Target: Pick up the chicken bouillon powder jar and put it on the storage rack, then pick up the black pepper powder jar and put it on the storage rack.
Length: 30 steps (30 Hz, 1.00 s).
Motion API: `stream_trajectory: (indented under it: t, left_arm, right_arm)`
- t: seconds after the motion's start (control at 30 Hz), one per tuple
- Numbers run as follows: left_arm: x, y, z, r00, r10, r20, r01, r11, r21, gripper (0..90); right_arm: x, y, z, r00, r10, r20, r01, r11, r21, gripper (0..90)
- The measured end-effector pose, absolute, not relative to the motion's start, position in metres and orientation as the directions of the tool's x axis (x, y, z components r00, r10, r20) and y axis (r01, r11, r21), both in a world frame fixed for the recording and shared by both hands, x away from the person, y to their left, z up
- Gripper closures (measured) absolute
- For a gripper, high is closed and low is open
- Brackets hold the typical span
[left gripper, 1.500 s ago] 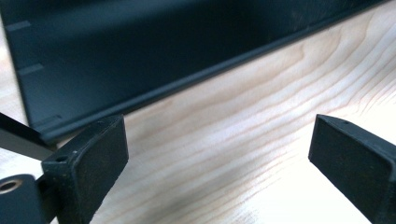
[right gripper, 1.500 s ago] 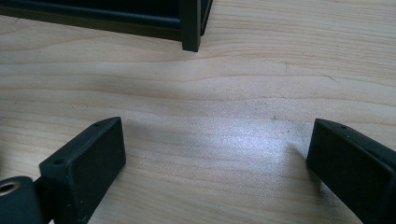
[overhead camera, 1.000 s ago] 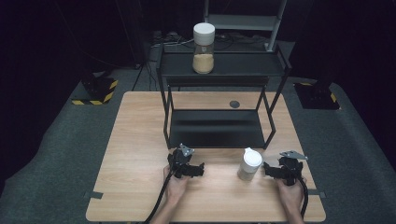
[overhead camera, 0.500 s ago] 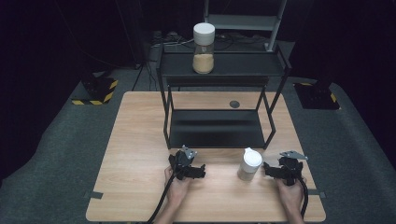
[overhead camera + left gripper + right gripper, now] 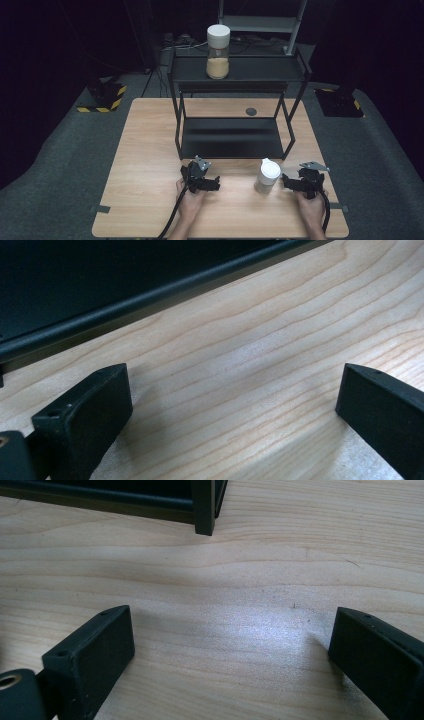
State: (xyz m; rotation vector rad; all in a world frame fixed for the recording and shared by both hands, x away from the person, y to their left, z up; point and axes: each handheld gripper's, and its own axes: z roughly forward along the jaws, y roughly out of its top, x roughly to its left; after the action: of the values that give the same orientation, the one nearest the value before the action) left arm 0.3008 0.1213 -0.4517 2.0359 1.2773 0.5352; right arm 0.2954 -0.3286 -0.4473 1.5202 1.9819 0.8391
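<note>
Small jar (image 5: 267,176), white lid, stands upright just left of the right gripper (image 5: 304,181); both grippers spread, left gripper (image 5: 200,177) empty.

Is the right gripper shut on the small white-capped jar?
No, the right gripper stands open over bare wooden table, holding nothing.

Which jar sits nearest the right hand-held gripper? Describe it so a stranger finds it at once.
Start at the black two-tier rack on the wooden table. In front of its right leg, just left of the right hand-held gripper, stands the small jar. Unlike the tall jar of tan powder atop the rack, it is short and looks whitish.
</note>
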Motion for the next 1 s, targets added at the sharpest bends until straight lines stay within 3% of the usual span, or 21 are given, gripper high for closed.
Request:
stream_trajectory:
  t: [0.57, 1.0]
  left_arm:
    - [0.301, 0.121, -0.452, 0.438, 0.899, -0.008, 0.626, -0.299, 0.72, 1.5]
    - [0.301, 0.122, -0.452, 0.438, 0.899, -0.007, 0.626, -0.299, 0.72, 1.5]
  right_arm:
    - [0.296, -0.329, -0.447, -0.251, 0.968, -0.02, 0.66, 0.186, 0.728, 3.7]
    - [0.27, -0.343, -0.443, -0.381, 0.924, -0.019, 0.625, 0.272, 0.732, 3.9]
